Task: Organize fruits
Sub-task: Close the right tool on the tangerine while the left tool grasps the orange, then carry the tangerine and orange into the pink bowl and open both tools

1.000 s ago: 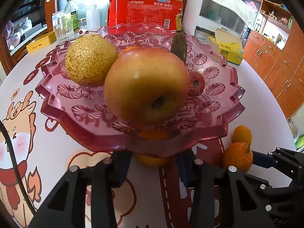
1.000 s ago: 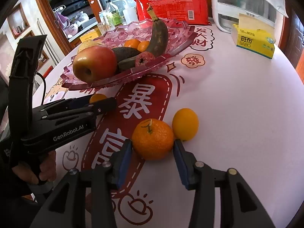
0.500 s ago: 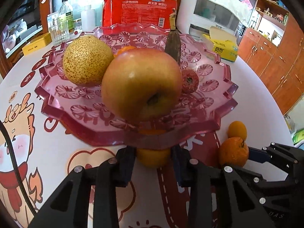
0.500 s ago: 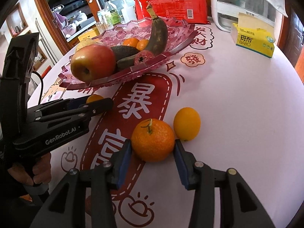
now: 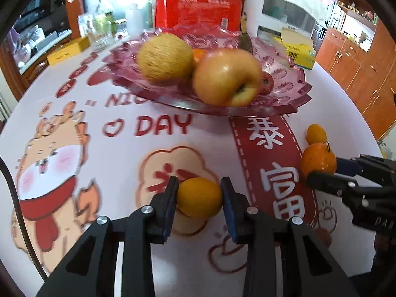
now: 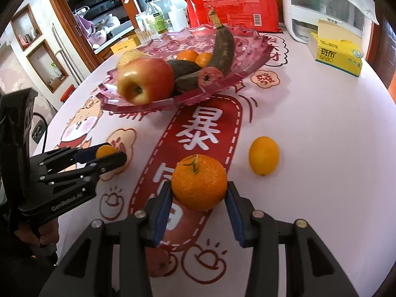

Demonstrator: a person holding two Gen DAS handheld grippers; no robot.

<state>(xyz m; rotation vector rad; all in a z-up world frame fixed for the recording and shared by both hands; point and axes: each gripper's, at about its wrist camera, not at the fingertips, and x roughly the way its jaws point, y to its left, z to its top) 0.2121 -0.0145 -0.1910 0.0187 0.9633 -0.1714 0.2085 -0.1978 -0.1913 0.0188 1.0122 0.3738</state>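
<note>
Big printed surface (image 6: 309, 128) has the pink fruit plate (image 6: 250, 59) at the back, loaded with an apple (image 6: 146, 80), a pear (image 5: 164, 58) and a dark banana (image 6: 224, 49). Right tool (image 6: 198, 210) is clamped on the tangerine (image 6: 199, 182), with a small yellow citrus (image 6: 263, 156) loose just beside it. Left tool (image 5: 199, 203) is pinching another small yellow-orange fruit (image 5: 199, 198) well in front of the plate.

Home dining room; wooden cabinets (image 5: 356, 57); printed tablecloth (image 6: 309, 128); tissue box (image 6: 337, 55); dish shelves (image 6: 99, 24).
</note>
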